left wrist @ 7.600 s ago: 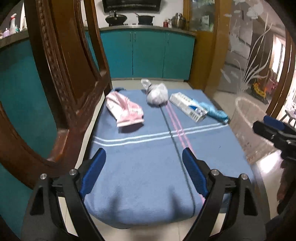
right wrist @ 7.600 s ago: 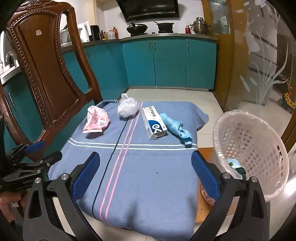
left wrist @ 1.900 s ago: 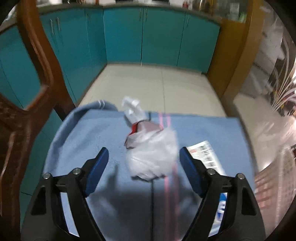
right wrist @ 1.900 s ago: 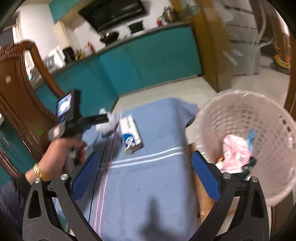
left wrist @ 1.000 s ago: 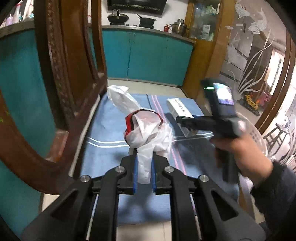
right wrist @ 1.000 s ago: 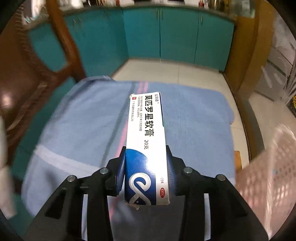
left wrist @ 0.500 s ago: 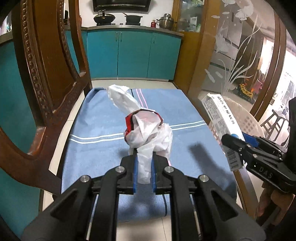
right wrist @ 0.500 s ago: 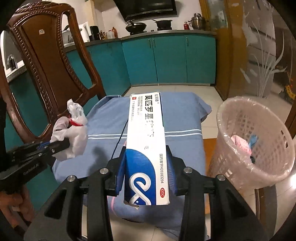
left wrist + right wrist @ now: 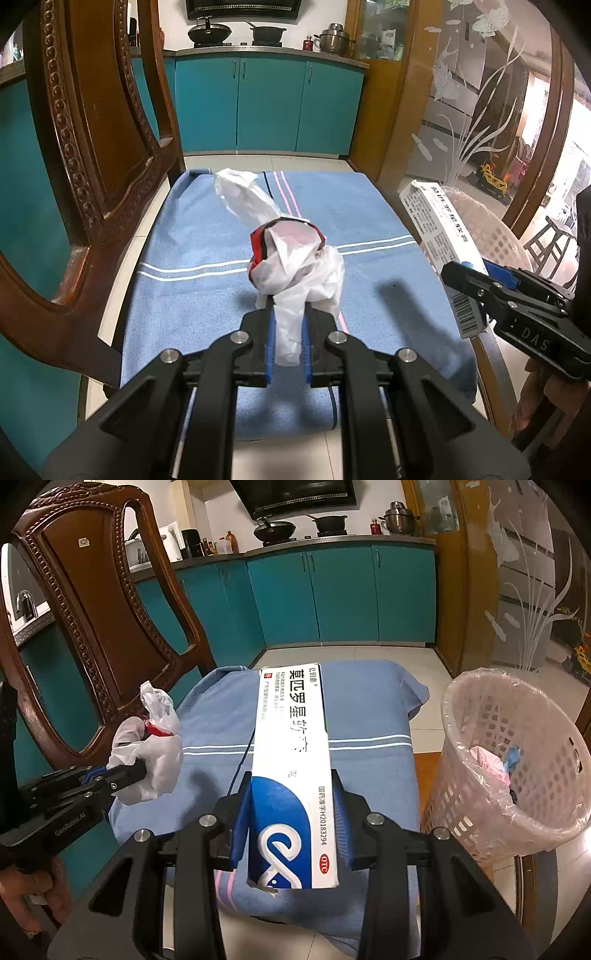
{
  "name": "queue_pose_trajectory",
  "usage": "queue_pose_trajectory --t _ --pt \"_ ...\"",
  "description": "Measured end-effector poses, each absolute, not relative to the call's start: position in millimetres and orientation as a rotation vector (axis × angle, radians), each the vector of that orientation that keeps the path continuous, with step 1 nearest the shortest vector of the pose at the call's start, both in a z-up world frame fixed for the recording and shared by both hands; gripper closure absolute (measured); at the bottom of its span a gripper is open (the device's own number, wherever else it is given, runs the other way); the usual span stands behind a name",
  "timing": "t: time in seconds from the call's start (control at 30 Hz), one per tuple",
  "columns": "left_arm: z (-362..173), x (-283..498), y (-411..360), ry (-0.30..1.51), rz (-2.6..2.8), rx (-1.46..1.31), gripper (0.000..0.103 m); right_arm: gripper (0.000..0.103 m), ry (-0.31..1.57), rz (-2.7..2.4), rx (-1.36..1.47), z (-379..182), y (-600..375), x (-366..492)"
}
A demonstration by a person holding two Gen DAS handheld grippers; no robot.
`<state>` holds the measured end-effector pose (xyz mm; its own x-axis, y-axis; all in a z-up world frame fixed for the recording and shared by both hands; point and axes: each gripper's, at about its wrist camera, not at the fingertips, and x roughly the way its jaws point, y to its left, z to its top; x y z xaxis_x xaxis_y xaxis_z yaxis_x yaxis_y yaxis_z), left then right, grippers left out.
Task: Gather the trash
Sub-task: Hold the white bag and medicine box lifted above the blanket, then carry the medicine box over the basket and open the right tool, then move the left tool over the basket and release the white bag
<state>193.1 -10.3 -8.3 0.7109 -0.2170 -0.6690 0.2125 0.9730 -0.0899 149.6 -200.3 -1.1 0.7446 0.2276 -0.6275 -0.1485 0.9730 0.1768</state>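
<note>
The left gripper [image 9: 287, 338] pinched a bag [image 9: 295, 262] above the blue cloth [image 9: 192, 295]; the right gripper's [image 9: 291, 827] fingers clamped a box [image 9: 291, 760]. The thin plastic could slip free, or the long box could strike the bin [image 9: 480, 716] rim.

Your left gripper [image 9: 287, 345] and right gripper [image 9: 291, 827] are black, with blue pads, silver screws, and white lettering on their sides.

My left tongs [image 9: 287, 345] pinch a crumpled white plastic bag [image 9: 295, 258] with red inside, its tail toward eleven o'clock. My right tongs [image 9: 291, 819] clamp a blue-and-white medicine box [image 9: 291, 775] lengthwise. Lined pink basket [image 9: 517, 775] at three o'clock.
</note>
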Motion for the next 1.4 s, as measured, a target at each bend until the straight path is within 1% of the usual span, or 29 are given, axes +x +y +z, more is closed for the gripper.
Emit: queue_pose_trajectory --t 0.1,0.2,0.27,0.33,0.4,0.43,0.47,0.5,0.53,0.57,0.6,0.63,0.7,0.77,0.87,1.0,1.07,1.1,1.13,1.17,1.23,1.3,1.4 --pt "-8 194 -8 0.744 -0.24 -0.012 0.091 0.064 0.631 0.168 0.141 13 -215 147" --pt "-9 193 -7 0.743 -0.255 -0.027 0.091 0.064 0.503 0.045 0.237 37 -268 149" --pt "-9 192 -7 0.74 -0.26 -0.024 0.091 0.063 0.444 -0.076 0.315 40 -317 156" --pt "-12 193 -8 0.746 -0.264 -0.022 0.091 0.063 0.492 -0.165 0.343 24 -358 174" --pt "-15 194 -9 0.755 -0.265 -0.022 0.091 0.059 0.602 -0.202 0.368 -4 -381 193" --pt "-15 194 -10 0.757 -0.267 -0.023 0.091 0.059 0.685 -0.228 0.383 -23 -392 203" --pt "-16 194 -11 0.758 -0.27 -0.023 0.091 0.059 0.719 -0.247 0.4 -30 -398 204" --pt "-16 193 -14 0.761 -0.279 -0.021 0.091 0.059 0.721 -0.257 0.431 -30 -404 201" --pt "-17 192 -17 0.762 -0.292 -0.018 0.091 0.058 0.673 -0.238 0.468 -18 -408 191" --pt "-17 191 -20 0.762 -0.303 -0.014 0.091 0.046 0.614 -0.222 0.485 -4 -409 180" --pt "-17 189 -25 0.761 -0.32 -0.005 0.091 0.024 0.564 -0.217 0.496 7 -410 169" --pt "-17 188 -30 0.759 -0.334 0.005 0.091 0.016 0.505 -0.223 0.509 19 -411 156" --pt "-17 186 -48 0.76 -0.368 0.02 0.091 0.015 0.364 -0.253 0.564 37 -418 122" --pt "-15 187 -73 0.761 -0.409 0.041 0.091 0.015 0.318 -0.248 0.611 46 -426 107" --pt "-3 198 -132 0.754 -0.486 0.064 0.091 0.015 0.249 -0.266 0.655 54 -438 94" --pt "30 220 -232 0.713 -0.632 0.097 0.09 0.013 0.188 -0.314 0.736 56 -455 79" --pt "40 232 -273 0.716 -0.702 0.101 0.079 0.012 0.169 -0.322 0.76 57 -464 75" --pt "40 242 -293 0.737 -0.722 0.113 0.06 0.012 0.17 -0.323 0.76 58 -466 77" --pt "37 249 -306 0.747 -0.709 0.131 0.034 0.012 0.174 -0.323 0.76 59 -471 78" --pt "35 251 -312 0.734 -0.679 0.148 0.021 0.012 0.184 -0.32 0.761 58 -472 79" --pt "32 252 -308 0.719 -0.631 0.177 0.02 0.012 0.215 -0.297 0.756 57 -471 84" --pt "28 248 -288 0.731 -0.613 0.151 0.016 0.012 0.238 -0.278 0.724 58 -466 86" --pt "27 236 -235 0.729 -0.538 0.144 0.009 0.012 0.303 -0.243 0.664 58 -446 96"
